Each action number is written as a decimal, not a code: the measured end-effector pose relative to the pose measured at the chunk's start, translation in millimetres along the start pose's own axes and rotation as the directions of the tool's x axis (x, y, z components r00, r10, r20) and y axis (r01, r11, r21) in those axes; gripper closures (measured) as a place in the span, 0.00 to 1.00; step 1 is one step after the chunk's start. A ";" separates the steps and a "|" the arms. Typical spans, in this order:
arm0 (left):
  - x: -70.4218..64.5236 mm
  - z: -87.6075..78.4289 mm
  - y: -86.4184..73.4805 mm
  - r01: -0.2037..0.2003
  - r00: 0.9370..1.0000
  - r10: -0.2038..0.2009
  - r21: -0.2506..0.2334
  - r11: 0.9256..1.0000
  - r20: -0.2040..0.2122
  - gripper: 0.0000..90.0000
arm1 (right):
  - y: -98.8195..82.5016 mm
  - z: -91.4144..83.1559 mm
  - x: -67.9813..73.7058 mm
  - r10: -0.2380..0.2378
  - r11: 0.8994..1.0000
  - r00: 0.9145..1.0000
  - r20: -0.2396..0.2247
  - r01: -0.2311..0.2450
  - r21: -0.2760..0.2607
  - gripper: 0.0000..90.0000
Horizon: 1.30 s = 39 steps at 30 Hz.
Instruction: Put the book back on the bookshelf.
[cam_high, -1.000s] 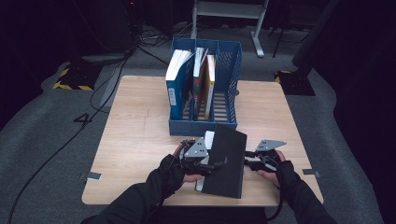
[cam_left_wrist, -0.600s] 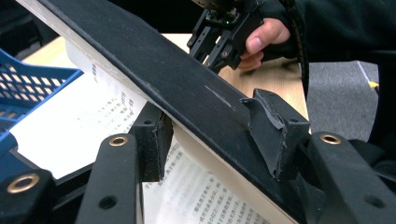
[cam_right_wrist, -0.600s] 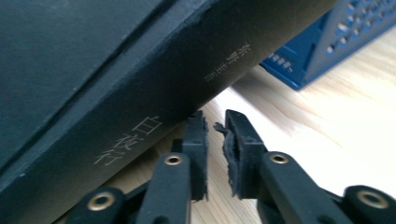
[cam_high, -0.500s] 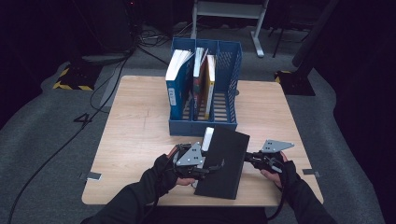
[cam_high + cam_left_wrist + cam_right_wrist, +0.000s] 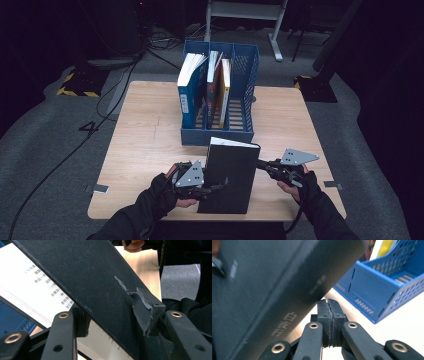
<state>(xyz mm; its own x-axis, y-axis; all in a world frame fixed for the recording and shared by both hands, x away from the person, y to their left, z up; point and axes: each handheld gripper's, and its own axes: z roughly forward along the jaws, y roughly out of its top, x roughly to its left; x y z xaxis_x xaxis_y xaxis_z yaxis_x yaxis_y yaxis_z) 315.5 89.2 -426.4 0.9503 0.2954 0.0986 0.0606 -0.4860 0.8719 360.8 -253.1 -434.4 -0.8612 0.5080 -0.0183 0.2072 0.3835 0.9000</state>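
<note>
High view, black book (image 5: 231, 175) upright, white pages atop.

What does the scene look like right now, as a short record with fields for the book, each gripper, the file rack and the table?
book: black book, raised and tilted over the table's near edge
left gripper: left gripper clamped on the book's cover edge
right gripper: right gripper shut, pads together, nothing between them, beside the book's spine
file rack: blue file rack, books standing in its left slots
table: wooden table
</note>
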 end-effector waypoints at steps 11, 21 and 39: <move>2.5 -2.6 3.4 0.013 1.000 -0.013 -0.008 1.000 -0.007 0.57 | 23.7 3.3 1.4 -0.052 0.999 0.998 0.029 0.051 0.018 0.98; -17.4 -8.4 4.8 -0.088 0.995 0.087 -0.027 0.996 -0.042 0.57 | -0.7 37.7 -13.0 0.015 0.992 1.000 0.015 -0.017 0.126 0.94; -16.7 -4.3 -4.6 -0.060 0.998 0.061 0.012 0.998 -0.034 0.59 | 23.3 25.9 -11.0 0.002 0.998 0.991 -0.133 -0.011 -0.066 1.00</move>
<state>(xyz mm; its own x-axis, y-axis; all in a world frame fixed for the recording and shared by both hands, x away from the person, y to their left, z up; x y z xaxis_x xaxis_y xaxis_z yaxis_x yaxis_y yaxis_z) 298.0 90.1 -429.9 0.9411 0.2934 0.1680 0.0066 -0.5126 0.8586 387.2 -229.7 -424.5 -0.9149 0.4015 0.0421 0.1858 0.3262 0.9268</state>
